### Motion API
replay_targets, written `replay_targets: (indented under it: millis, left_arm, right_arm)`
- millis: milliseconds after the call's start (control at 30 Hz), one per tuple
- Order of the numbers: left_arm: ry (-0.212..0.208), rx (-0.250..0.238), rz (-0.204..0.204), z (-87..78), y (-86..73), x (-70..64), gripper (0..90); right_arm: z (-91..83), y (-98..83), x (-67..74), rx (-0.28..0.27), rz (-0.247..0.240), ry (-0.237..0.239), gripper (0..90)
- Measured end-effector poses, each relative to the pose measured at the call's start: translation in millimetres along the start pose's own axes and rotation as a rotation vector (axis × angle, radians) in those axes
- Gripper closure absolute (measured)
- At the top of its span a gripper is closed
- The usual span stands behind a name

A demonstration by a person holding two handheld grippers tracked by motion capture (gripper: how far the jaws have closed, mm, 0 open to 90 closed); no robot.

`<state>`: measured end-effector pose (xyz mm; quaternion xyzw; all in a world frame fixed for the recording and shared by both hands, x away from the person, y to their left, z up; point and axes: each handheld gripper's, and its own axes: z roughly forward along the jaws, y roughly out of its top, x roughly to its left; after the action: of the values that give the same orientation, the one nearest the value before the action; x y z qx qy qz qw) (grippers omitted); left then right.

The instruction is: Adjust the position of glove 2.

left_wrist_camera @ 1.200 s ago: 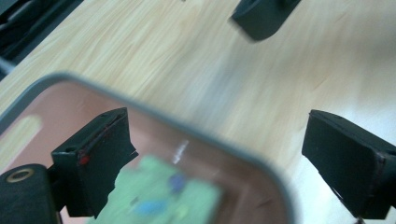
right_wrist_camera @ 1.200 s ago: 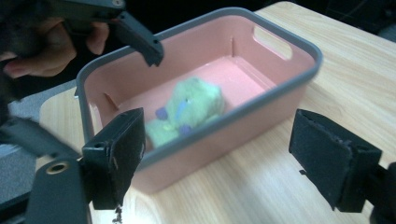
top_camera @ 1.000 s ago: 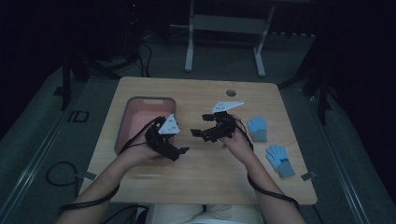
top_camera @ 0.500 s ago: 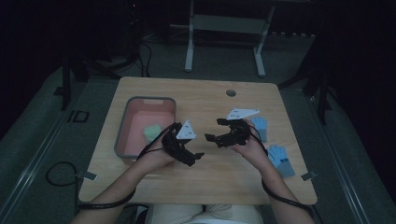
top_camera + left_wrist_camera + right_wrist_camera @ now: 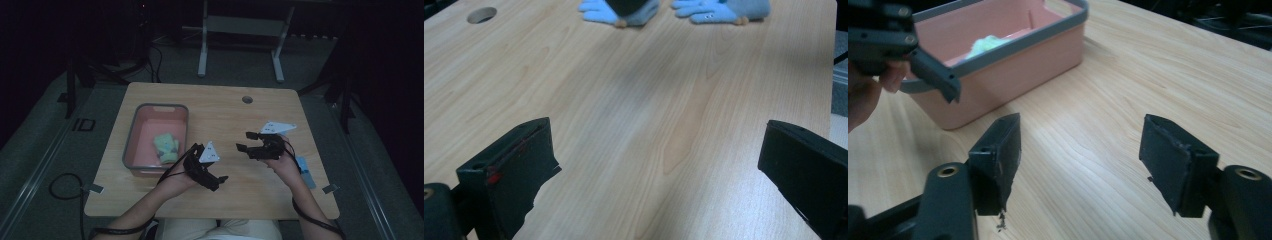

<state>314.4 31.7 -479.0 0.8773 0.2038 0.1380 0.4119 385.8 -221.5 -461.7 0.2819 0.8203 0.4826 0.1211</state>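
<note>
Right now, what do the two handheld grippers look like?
Both the left gripper and the right gripper are black, each topped by a grey three-cornered plate and trailing a black cable. Each has two blocky black jaws; the left's show a small red mark.

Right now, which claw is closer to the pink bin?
The left. The left claw hovers just off the pink bin, past its near right corner. The right claw hangs farther right over bare table, its open jaws pointing back toward the bin.
</note>
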Motion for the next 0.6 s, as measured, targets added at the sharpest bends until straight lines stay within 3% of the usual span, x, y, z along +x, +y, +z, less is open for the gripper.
replay_targets:
  millis: [100,267,333,367,567,600]
  left_arm:
    - [0.002,0.001,0.007,8.4,-10.5,-5.6,1.6]
    - [-0.017,0.030,-0.002,16.9,-21.3,-10.3,1.6]
    - [-0.026,0.038,0.000,20.6,-26.1,-12.6,1.6]
    - [-0.022,0.048,0.008,23.9,-30.9,-14.6,1.6]
    - [-0.009,0.061,-0.003,31.5,-46.2,-18.0,1.6]
    - [-0.009,0.061,-0.003,31.5,-46.2,-18.0,1.6]
  right_arm:
    - [-12.5,-10.9,-10.7,-0.022,0.018,-0.066,40.4]
    - [-24.8,-21.9,-27.4,-0.023,0.047,-0.124,44.8]
    - [-29.8,-26.6,-37.5,-0.012,0.058,-0.161,47.2]
    - [-34.7,-30.8,-48.1,-0.006,0.063,-0.210,50.3]
    - [-43.4,-39.7,-83.0,0.016,0.135,-0.308,58.8]
    - [-43.4,-39.7,-83.0,0.016,0.135,-0.308,58.8]
